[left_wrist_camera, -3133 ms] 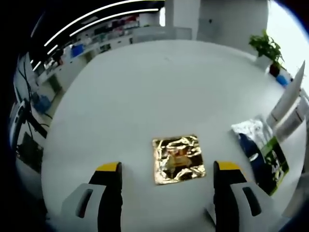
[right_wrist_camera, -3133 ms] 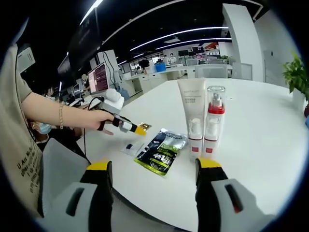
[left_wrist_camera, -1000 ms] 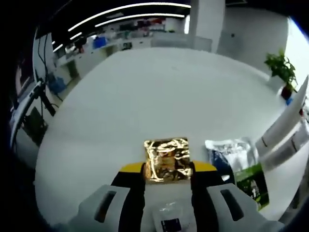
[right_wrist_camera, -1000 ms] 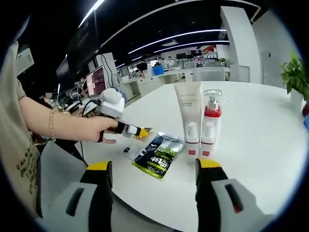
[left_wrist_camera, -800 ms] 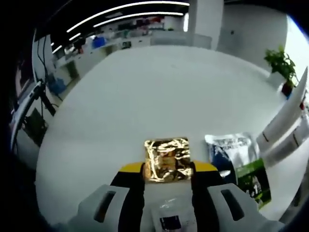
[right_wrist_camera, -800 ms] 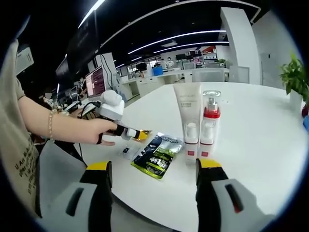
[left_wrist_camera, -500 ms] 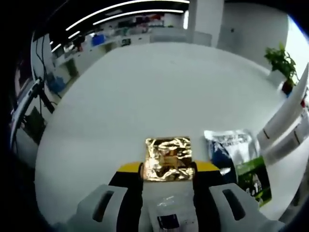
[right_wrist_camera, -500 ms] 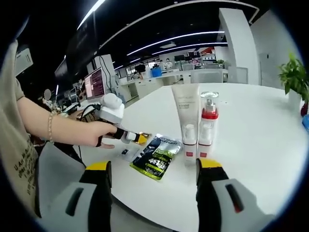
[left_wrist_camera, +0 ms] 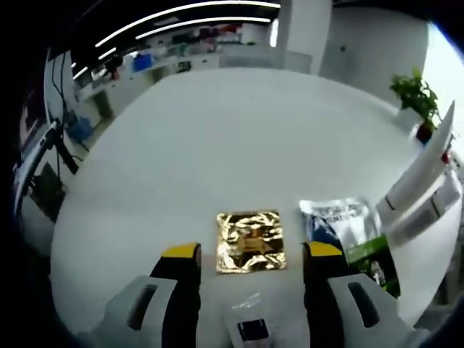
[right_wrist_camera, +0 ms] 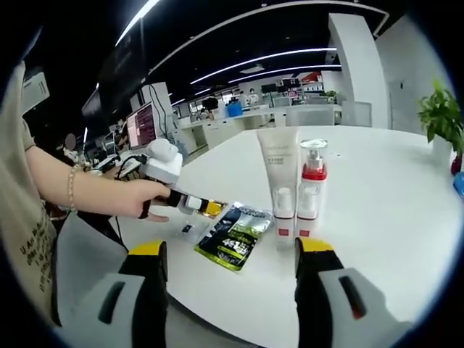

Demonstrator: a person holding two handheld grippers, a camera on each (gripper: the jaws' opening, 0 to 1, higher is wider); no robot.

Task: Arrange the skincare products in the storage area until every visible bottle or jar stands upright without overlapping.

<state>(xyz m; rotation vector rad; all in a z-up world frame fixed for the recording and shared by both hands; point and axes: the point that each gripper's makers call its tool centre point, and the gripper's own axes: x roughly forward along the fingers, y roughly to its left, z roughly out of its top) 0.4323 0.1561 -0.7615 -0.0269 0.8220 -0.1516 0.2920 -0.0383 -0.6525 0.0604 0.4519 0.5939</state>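
Observation:
A gold foil sachet (left_wrist_camera: 250, 241) lies flat on the white table (left_wrist_camera: 217, 138), just ahead of my left gripper (left_wrist_camera: 252, 252), whose jaws stand open on either side of its near edge. A small clear sachet (left_wrist_camera: 250, 330) lies lower between the jaws. A dark blue and green pouch (left_wrist_camera: 348, 232) lies flat to the right. In the right gripper view a white tube (right_wrist_camera: 279, 185) and a red-collared pump bottle (right_wrist_camera: 310, 188) stand upright side by side, behind the pouch (right_wrist_camera: 233, 232). My right gripper (right_wrist_camera: 232, 250) hangs open at the table's near edge, holding nothing.
A person's arm (right_wrist_camera: 94, 196) reaches in from the left, holding the left gripper (right_wrist_camera: 204, 207) over the table. A potted plant (right_wrist_camera: 438, 116) stands at the far right of the table (right_wrist_camera: 391, 203). Office desks and monitors lie beyond the table.
My left gripper, shut on the gold sachet half a second ago, has opened and drawn back a little; the sachet now lies free on the table. The right gripper has barely moved.

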